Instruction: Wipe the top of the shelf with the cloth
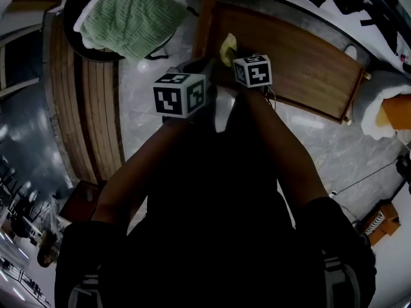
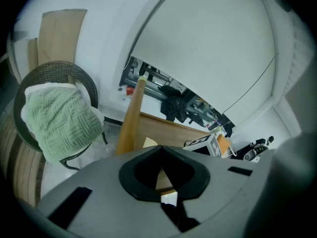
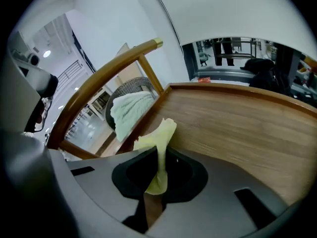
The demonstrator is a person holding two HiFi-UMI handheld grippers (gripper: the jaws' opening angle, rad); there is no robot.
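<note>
- Marble-patterned floor [image 1: 144,117] lies under the person, who stands at the left end of the wooden shelf [image 1: 292,66].
- Nearest to the person is the left gripper [image 2: 159,148]. Its jaws are brought together with nothing between them, and it hangs just off the shelf's left end, over the floor.
- Just beyond it, the right gripper [image 3: 158,156] is at the shelf's left edge. Its jaws are pressed together on a pale yellow cloth [image 3: 166,130].
- The cloth stands up out of the jaws in a thin fold, its free end over the shelf's left edge. I cannot tell whether it touches the wood yet.
- From that claw, the bare shelf top spreads ahead and to the right, its long side running away to the far right end. I judge a wipe would have to travel that way, along the length.
- The right gripper is the nearer of the two to the shelf, so it looks the one placed to do the wiping.
- A curved wooden rail [image 3: 96,81] with a brass tip rises along the shelf's left end.
- Left of the shelf, beyond the rail, a dark wicker chair [image 2: 55,66] holds a folded green towel [image 1: 131,15].
- Behind the shelf is a white wall.
</note>
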